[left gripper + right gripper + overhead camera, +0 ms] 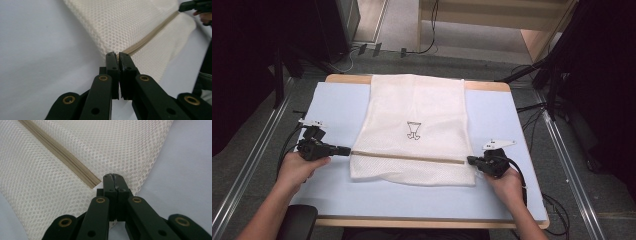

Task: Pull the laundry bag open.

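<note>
**Two tools at opposite ends of a mesh bag's zipper**

Two hand-held tools meet a white mesh bag [414, 132] that lies flat on the pale blue bench [337, 107], its far end reaching the bench's 12 o'clock edge and its near end toward 6 o'clock. The high view alone gives the whole layout: a tan zipper [407, 157] crosses the bag from 9 to 3 o'clock close to its near end, a small black printed mark [413, 130] sits near the bag's centre, and a strip of wood shows along the bench's near and far edges. The left tool [346, 150] meets the bag's 9 o'clock edge at the zipper line; the right tool [472, 160] meets the 3 o'clock edge at the same line. Each is held in a hand, the left hand [301, 167] and the right hand [506, 182], forearms entering from 6 o'clock.

Jaw state cannot be read from the high view; the tool-mounted cameras supply it. The left gripper view shows the left tool [117, 55] with its jaws pressed nearly together on the bag's edge where the zipper [150, 36] ends, a thin slit left between them; the honeycomb weave of the mesh [125, 22] is resolved, and the other tool [193, 5] appears at 1 o'clock. The right gripper view shows the right tool [113, 177] with jaws pressed together, pinching the mesh [100, 147] just beside the zipper's end [93, 182], near the bag's edge, with bare bench [185, 170] at 3 o'clock.
</note>
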Action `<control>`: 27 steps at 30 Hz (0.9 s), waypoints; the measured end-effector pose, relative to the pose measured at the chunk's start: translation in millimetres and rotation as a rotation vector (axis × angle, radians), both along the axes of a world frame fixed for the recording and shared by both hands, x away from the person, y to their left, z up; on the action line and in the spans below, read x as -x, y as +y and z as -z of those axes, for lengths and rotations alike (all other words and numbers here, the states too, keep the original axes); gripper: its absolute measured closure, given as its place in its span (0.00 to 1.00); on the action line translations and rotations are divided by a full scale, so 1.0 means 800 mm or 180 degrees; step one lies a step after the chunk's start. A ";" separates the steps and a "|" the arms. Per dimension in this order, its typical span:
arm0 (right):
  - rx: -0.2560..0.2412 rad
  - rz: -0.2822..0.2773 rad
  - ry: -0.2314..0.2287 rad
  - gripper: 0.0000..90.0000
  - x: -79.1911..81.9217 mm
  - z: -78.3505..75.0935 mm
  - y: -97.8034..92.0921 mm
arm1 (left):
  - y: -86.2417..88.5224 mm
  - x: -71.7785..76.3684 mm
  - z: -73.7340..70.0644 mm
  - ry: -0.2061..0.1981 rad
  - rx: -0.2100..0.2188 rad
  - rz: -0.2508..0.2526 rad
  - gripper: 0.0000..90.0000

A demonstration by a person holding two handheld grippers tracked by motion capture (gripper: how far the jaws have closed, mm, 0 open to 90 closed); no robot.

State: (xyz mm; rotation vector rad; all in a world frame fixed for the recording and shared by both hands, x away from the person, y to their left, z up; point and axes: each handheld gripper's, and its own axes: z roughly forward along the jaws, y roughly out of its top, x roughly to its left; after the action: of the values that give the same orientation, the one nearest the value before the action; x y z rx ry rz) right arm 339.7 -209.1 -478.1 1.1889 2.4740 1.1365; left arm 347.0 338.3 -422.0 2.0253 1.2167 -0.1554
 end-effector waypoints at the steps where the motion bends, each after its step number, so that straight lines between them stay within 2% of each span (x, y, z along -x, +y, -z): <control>1: -0.0003 -0.0004 -0.0002 1.00 0.000 0.000 0.000 | 0.001 0.000 0.001 0.0023 0.0001 -0.0001 0.98; 8: -0.0020 -0.0012 0.0006 1.00 -0.001 0.000 -0.001 | 0.000 -0.001 0.004 0.0011 -0.0006 -0.0010 0.98; 10: -0.0013 -0.0009 0.0025 1.00 -0.001 0.000 0.000 | -0.001 -0.002 0.006 0.0048 -0.0034 0.0007 0.98; 11: -0.0020 -0.0006 0.0038 1.00 -0.001 -0.001 0.000 | -0.001 -0.003 0.009 0.0112 0.0013 0.0011 0.98; 12: -0.0011 -0.0017 0.0041 1.00 -0.002 -0.001 -0.001 | -0.001 -0.002 0.011 0.0107 0.0024 -0.0007 0.97; 14: 0.0001 -0.0013 0.0048 1.00 -0.002 -0.002 0.000 | -0.004 0.000 0.011 0.0020 -0.0030 0.0055 0.96; 15: 0.0001 -0.0030 0.0052 0.95 -0.002 -0.003 0.000 | -0.005 0.000 0.010 -0.0014 -0.0008 0.0101 0.93; 16: 0.0002 -0.0064 0.0055 0.93 -0.001 -0.004 0.000 | -0.005 0.001 0.009 -0.0024 0.0047 0.0096 0.91; 19: -0.0016 -0.0055 0.0069 0.88 0.000 -0.007 0.001 | -0.007 0.001 0.008 -0.0105 0.0012 0.0063 0.81; 21: -0.0014 -0.0039 0.0055 0.83 0.001 -0.009 0.002 | -0.010 0.001 0.007 -0.0157 -0.0086 0.0032 0.72; 23: -0.0039 -0.0011 0.0025 0.78 0.001 -0.012 0.002 | -0.013 0.003 0.006 -0.0270 -0.0211 0.0066 0.65; 27: -0.0171 0.0068 -0.0002 0.68 0.002 -0.018 0.002 | -0.016 0.004 0.002 -0.0450 -0.0273 0.0007 0.52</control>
State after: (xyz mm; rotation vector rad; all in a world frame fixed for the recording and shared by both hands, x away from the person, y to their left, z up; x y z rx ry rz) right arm 338.4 -207.5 -463.8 1.2259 2.4390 1.2049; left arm 344.1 325.1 -423.3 2.0737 1.1498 0.0394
